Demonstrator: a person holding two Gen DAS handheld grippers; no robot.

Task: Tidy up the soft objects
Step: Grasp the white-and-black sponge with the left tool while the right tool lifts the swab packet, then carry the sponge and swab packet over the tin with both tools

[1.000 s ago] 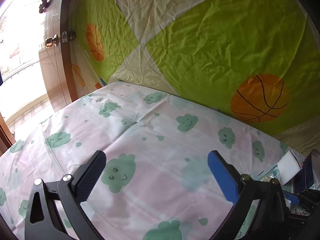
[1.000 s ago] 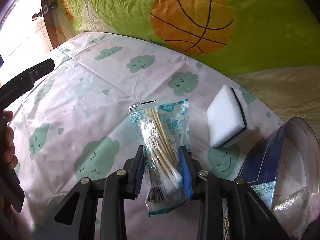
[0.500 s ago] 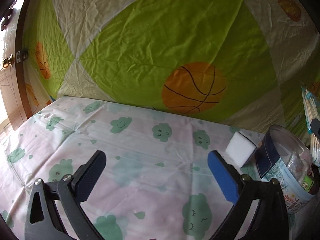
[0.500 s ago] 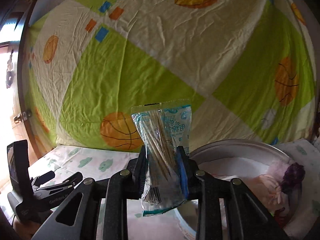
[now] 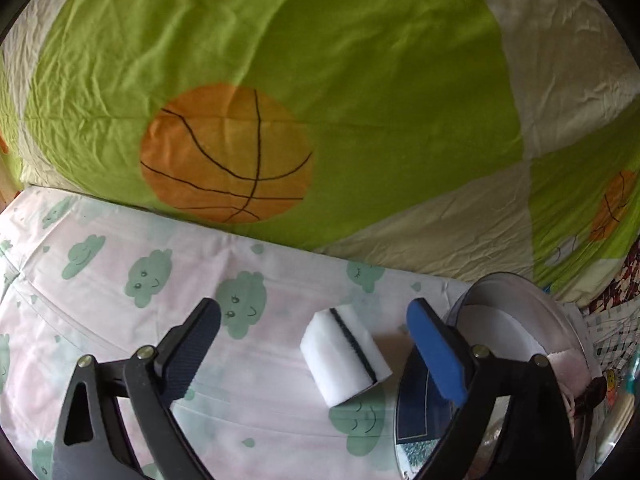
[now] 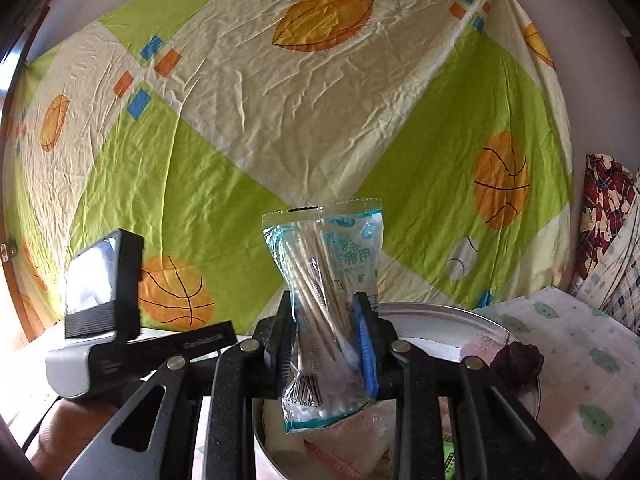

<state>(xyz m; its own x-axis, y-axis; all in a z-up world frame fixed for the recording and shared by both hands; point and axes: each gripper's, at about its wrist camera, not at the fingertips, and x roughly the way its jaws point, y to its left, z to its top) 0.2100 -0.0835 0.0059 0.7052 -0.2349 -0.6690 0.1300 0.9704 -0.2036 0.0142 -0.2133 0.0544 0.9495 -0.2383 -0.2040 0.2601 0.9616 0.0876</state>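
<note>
The right gripper (image 6: 326, 340), clamped on the cotton-swab packet (image 6: 328, 300) above the round tin (image 6: 460, 316), could drop it outside, while the left gripper (image 5: 314, 344), wide but just narrowing on nothing, may nudge the sponge (image 5: 344, 354) toward the tin at 3 o'clock.

Green-and-cream basketball sheet (image 6: 280, 120) backs cloud-print tablecloth (image 5: 120, 320) — daylit.

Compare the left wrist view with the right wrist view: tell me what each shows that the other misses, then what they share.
Left wrist only: the white sponge lying on the cloud-print sheet, between the open left gripper fingers, whose jaws have just been closing, untouched. Right wrist only: the right gripper shut on the cotton swab packet above the tin. Both: the round metal tin and basketball-print cloth.
</note>
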